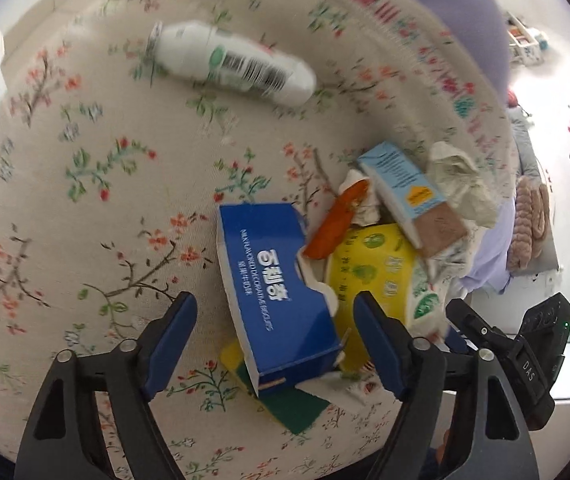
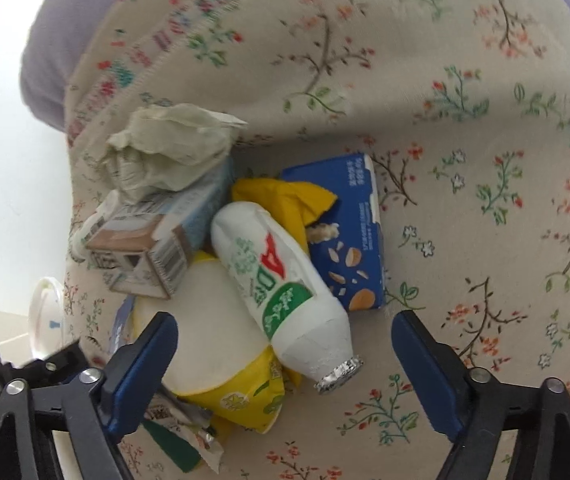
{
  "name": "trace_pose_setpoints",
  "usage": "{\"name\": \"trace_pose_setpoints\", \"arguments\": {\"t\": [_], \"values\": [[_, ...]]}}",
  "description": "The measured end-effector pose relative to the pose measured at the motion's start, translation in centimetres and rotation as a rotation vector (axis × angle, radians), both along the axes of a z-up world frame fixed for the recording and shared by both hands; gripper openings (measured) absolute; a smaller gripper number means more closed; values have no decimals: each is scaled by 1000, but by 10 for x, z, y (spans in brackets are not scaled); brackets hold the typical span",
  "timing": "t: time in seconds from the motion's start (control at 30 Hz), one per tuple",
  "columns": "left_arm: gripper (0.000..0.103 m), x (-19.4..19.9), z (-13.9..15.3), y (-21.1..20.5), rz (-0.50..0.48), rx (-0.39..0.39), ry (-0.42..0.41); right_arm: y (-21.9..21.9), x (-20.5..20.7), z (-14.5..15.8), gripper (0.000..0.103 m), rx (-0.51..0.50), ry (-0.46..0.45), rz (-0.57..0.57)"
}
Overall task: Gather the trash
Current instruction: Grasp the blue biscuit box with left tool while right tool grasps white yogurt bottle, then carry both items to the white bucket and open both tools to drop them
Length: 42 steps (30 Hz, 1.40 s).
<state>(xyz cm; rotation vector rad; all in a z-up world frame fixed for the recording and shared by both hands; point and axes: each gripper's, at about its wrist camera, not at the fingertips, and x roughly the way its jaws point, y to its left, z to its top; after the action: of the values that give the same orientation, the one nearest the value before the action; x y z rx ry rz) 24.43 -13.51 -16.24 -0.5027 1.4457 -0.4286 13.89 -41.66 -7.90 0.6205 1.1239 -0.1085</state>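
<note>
While both of our grippers hang over the floral tablecloth [image 1: 85,200], neither one holds anything. Our left gripper [image 1: 275,322] has its fingers spread wide, with the blue biscuit box [image 1: 281,292] lying between them but apart from both pads. Our right gripper [image 2: 285,344] is likewise spread, and the white drink bottle [image 2: 281,280] lies between its fingers, foil-capped neck toward the camera, untouched.

The trash sits heaped together near the cloth's striped edge [image 1: 397,20]. In the right wrist view the bottle rests on a yellow paper cup [image 2: 225,364] lying on its side, with a yellow wrapper [image 2: 285,200] behind it and the biscuit box just beyond. A small carton [image 2: 153,248] lies against the cup, and a crumpled tissue [image 2: 169,152] sits on top of that carton. In the left wrist view an orange wrapper [image 1: 333,228] lies between the box and the carton, and a second white bottle [image 1: 233,62] lies on its side well apart from the heap, toward the far edge of the cloth.
</note>
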Motion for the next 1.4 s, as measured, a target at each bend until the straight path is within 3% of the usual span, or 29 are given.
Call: {"name": "trace_pose_setpoints", "arguments": {"t": [0.13,0.17,0.23,0.37,0.47,0.67,1.17,1.4], "values": [[68,2,-7,-8,3,-2,1,-5,6,-12,79,42,33,-32],[59,1,-6,-9,-1,-9,-4,-6,8,-16,77,49,36,-34],[55,2,-5,-10,-16,-18,-12,-6,12,-22,69,49,41,-37],[53,-1,3,-11,-42,11,-69,2,16,-28,45,38,57,-17],[52,-5,12,-10,-60,20,-101,10,13,-26,36,36,44,10],[52,-11,31,-11,-77,61,-176,22,2,-14,35,-1,-5,8],[52,-36,71,24,-120,157,-332,7,-62,30,35,-14,-171,-93],[52,-34,84,59,-82,163,-355,41,-64,54,35,-89,-271,-53]]}}
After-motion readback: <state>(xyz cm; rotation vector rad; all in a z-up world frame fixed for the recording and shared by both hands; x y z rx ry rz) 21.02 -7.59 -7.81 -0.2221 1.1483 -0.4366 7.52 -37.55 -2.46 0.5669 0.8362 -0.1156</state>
